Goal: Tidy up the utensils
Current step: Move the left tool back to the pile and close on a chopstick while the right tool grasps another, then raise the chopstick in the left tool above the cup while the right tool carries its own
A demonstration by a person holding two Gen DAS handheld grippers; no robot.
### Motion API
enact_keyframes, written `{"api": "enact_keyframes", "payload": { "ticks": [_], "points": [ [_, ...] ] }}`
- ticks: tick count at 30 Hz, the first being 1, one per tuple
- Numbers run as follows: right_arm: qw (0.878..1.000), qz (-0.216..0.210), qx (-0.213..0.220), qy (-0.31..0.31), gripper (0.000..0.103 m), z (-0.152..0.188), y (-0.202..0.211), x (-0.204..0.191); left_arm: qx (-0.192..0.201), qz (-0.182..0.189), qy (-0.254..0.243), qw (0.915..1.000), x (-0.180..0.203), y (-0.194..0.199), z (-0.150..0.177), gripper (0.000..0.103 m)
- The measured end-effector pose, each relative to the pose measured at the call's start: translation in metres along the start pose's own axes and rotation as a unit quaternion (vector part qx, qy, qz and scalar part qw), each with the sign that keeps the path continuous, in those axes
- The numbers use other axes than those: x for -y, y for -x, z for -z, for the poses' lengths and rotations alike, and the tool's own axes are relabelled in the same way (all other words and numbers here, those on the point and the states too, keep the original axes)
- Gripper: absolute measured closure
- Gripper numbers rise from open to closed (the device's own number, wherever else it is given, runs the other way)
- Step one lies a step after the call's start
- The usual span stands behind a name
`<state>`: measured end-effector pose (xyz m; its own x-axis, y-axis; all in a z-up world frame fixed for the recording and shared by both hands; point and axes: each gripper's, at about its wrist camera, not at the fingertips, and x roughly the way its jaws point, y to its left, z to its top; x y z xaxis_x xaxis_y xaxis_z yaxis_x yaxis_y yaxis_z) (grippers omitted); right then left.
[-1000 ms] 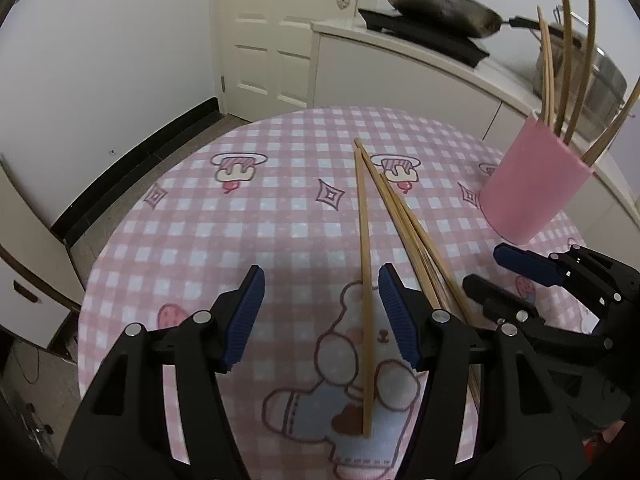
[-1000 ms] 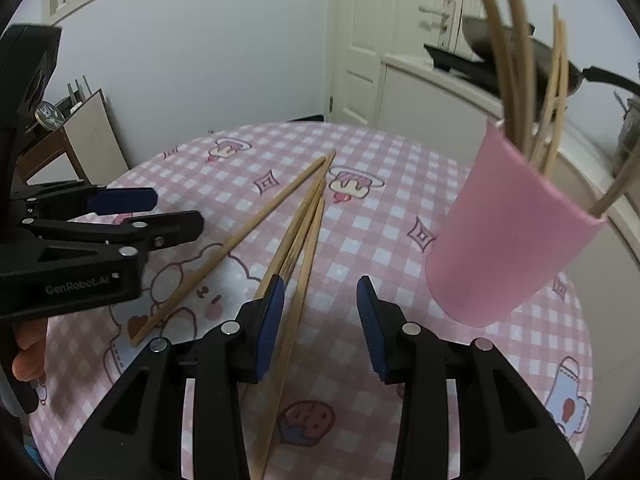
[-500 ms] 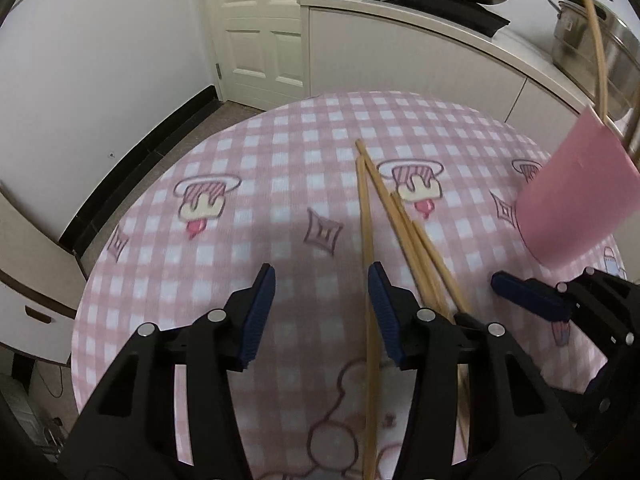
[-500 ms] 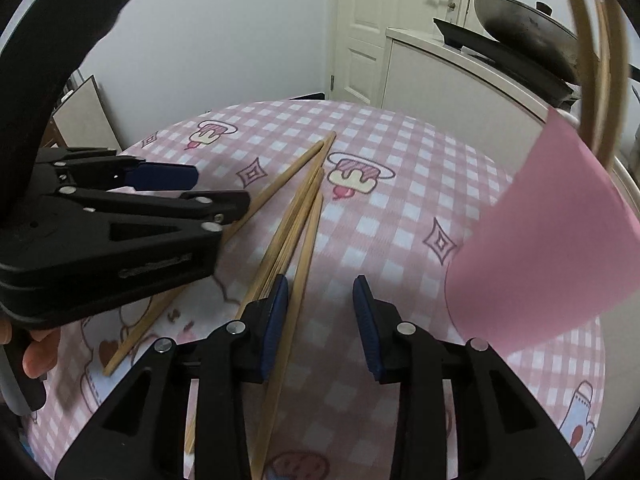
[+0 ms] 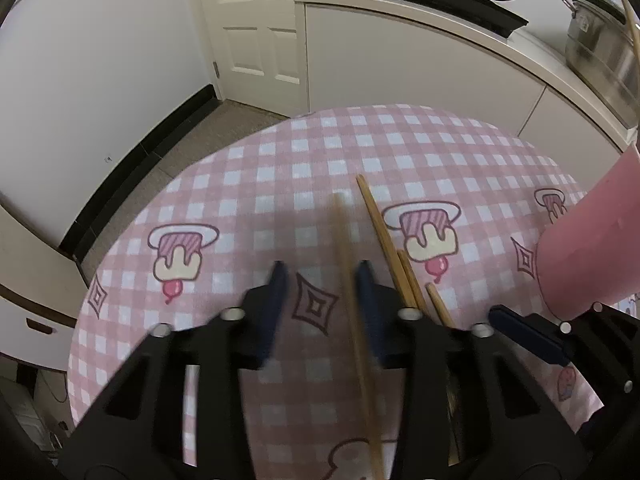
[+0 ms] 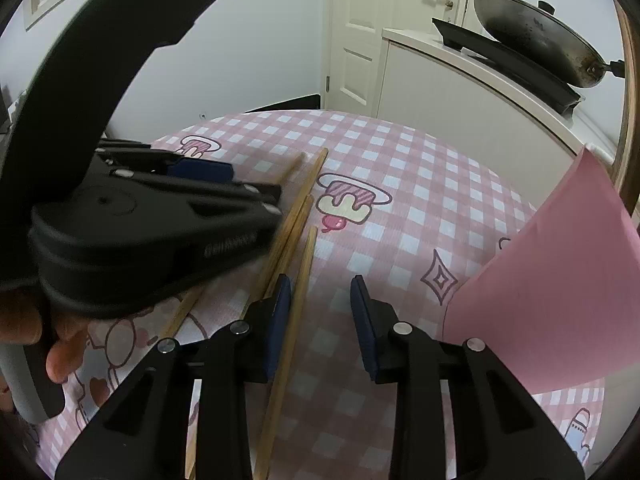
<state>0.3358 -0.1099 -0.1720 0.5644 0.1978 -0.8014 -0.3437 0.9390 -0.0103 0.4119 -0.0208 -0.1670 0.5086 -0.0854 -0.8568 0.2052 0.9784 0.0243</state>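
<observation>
Left wrist view: left gripper [image 5: 320, 280] jaws wide, straddling a blurred chopstick [image 5: 352, 280] lying on the tabletop [image 5: 240, 184]; right gripper [image 6: 320, 292] also wide near pink cup [image 6: 560, 280]; centre stick between pads before closing.

Both wrist cameras ride low and close over the checked tabletop [image 5: 256, 176], each looking forward along its own fingers toward the white door [image 5: 260, 20] and kitchen counter. The right view, set beside the left, takes in the left gripper [image 6: 224, 184] at close range. Both share the chopsticks [image 5: 384, 232], the pink cup [image 6: 560, 280] and the pan [image 6: 532, 36].
</observation>
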Motion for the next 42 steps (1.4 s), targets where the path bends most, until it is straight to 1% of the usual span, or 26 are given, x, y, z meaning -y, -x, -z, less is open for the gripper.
{"api": "enact_keyframes", "payload": {
  "ticks": [1,2,3,6,11,14,16,18,20,23,24,26,29,32,37,42],
  "points": [
    [1.000,0.000,0.001,-0.002,0.074,0.000,0.001,0.001,0.002,0.001,-0.002,1.0000,0.000,0.000,0.000,0.084],
    [1.000,0.001,0.002,-0.003,0.074,0.001,0.001,0.001,0.003,0.000,-0.008,1.0000,0.000,0.001,0.003,0.089],
    [1.000,0.002,0.001,-0.002,0.074,0.001,0.002,0.000,0.005,-0.001,-0.015,0.9999,0.001,0.003,0.005,0.092],
    [1.000,0.003,-0.001,-0.002,0.074,-0.001,0.000,0.000,0.005,0.000,-0.017,0.9999,-0.004,0.009,0.015,0.095],
    [1.000,0.005,-0.003,0.000,0.075,-0.008,-0.005,-0.002,0.002,-0.001,-0.032,0.9995,-0.011,0.023,0.038,0.097],
    [1.000,0.005,-0.005,0.005,0.083,-0.013,-0.010,-0.004,0.000,0.001,-0.033,0.9995,-0.020,0.032,0.050,0.097],
    [1.000,0.004,-0.008,0.008,0.091,-0.014,-0.011,-0.007,0.000,-0.001,-0.020,0.9998,-0.026,0.032,0.050,0.097],
    [1.000,0.001,-0.010,0.008,0.096,-0.016,-0.012,-0.008,-0.001,0.004,-0.007,1.0000,-0.033,0.030,0.047,0.096],
    [1.000,-0.001,-0.013,0.007,0.097,-0.017,-0.013,-0.008,-0.004,0.010,0.005,0.9999,-0.038,0.028,0.043,0.096],
    [1.000,-0.010,-0.015,0.001,0.099,-0.019,-0.014,-0.005,-0.002,0.002,-0.002,1.0000,-0.036,0.026,0.041,0.096],
    [1.000,-0.019,-0.014,-0.002,0.099,-0.018,-0.013,-0.004,-0.002,0.000,-0.002,1.0000,-0.035,0.025,0.040,0.096],
    [1.000,-0.025,-0.011,-0.005,0.099,-0.017,-0.010,-0.005,-0.005,0.002,0.008,0.9999,-0.036,0.025,0.038,0.096],
    [0.999,-0.038,0.000,-0.005,0.099,-0.015,0.001,-0.008,-0.005,0.007,0.017,0.9998,-0.036,0.029,0.039,0.097],
    [0.999,-0.047,0.018,0.001,0.099,-0.014,0.019,-0.011,0.009,0.023,0.026,0.9994,-0.038,0.045,0.043,0.097],
    [0.996,-0.056,0.064,0.010,0.099,-0.016,0.065,-0.016,0.050,0.045,0.042,0.9968,-0.042,0.087,0.048,0.097],
    [0.991,-0.060,0.115,0.016,0.099,-0.019,0.114,-0.019,0.103,0.058,0.044,0.9920,-0.036,0.140,0.055,0.097]
  ]
}}
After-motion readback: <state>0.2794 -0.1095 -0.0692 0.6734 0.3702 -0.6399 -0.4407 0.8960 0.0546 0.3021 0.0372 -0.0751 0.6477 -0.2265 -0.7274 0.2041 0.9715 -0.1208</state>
